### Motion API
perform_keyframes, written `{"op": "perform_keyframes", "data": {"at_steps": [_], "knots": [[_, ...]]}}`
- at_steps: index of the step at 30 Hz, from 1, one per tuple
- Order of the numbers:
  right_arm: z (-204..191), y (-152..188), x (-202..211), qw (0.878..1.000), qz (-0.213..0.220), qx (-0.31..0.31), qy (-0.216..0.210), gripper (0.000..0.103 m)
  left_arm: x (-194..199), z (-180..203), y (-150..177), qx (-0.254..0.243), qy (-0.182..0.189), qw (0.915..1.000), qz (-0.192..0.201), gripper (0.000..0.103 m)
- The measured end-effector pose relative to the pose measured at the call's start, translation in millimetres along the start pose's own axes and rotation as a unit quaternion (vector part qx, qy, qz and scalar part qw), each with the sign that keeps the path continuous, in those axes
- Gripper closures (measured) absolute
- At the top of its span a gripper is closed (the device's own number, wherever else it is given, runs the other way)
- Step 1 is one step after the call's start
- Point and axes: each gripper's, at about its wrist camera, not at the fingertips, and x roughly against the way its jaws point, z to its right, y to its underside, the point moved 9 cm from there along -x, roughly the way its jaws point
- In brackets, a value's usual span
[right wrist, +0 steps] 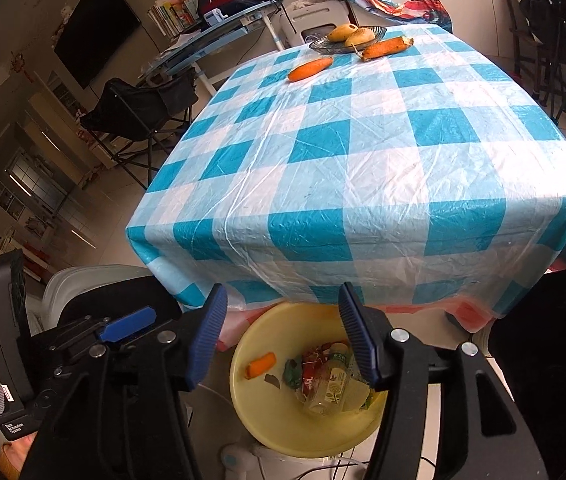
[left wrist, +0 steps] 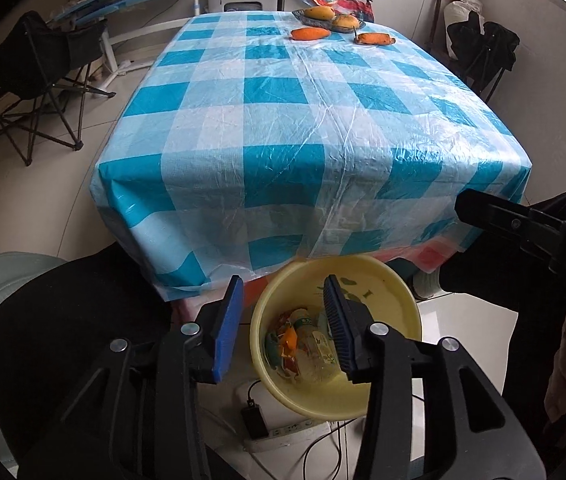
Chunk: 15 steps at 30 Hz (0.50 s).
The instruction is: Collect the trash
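Note:
A yellow basin (left wrist: 395, 292) sits on the floor below the table's near edge; it also shows in the right wrist view (right wrist: 251, 408). It holds a plastic bottle (right wrist: 329, 384), crumpled wrappers (right wrist: 313, 360) and a carrot piece (right wrist: 261, 364). My left gripper (left wrist: 283, 328) is open and empty above the basin. My right gripper (right wrist: 283, 336) is open and empty above it too. Two carrots (right wrist: 309, 69) (right wrist: 387, 47) lie at the table's far end.
A blue-and-white checked tablecloth (left wrist: 283, 128) covers the table. A glass dish with fruit (right wrist: 349, 38) stands at the far end. A power strip and cables (left wrist: 283, 432) lie on the floor by the basin. Folding chairs (left wrist: 43, 80) stand left and right.

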Motion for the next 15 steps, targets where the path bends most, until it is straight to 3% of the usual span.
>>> {"op": "perform_keyframes", "data": {"at_steps": [2, 8, 11, 15], "knots": [[-4, -12, 2, 1.000, 0.017, 0.013, 0.009, 0.040, 11, -15, -9, 0.020, -0.004, 0.9994, 0.027, 0.046], [-1, -76, -28, 0.996, 0.011, 0.073, 0.053, 0.022, 19, -63, -18, 0.107, -0.008, 0.9919, 0.069, 0.038], [23, -118, -58, 0.997, 0.002, 0.039, 0.069, 0.021, 16, -74, -20, 0.132, -0.006, 0.9887, 0.070, 0.034], [66, -164, -100, 0.994, -0.010, -0.015, 0.110, 0.021, 9, -74, -22, 0.128, -0.006, 0.9895, 0.068, 0.030]]}}
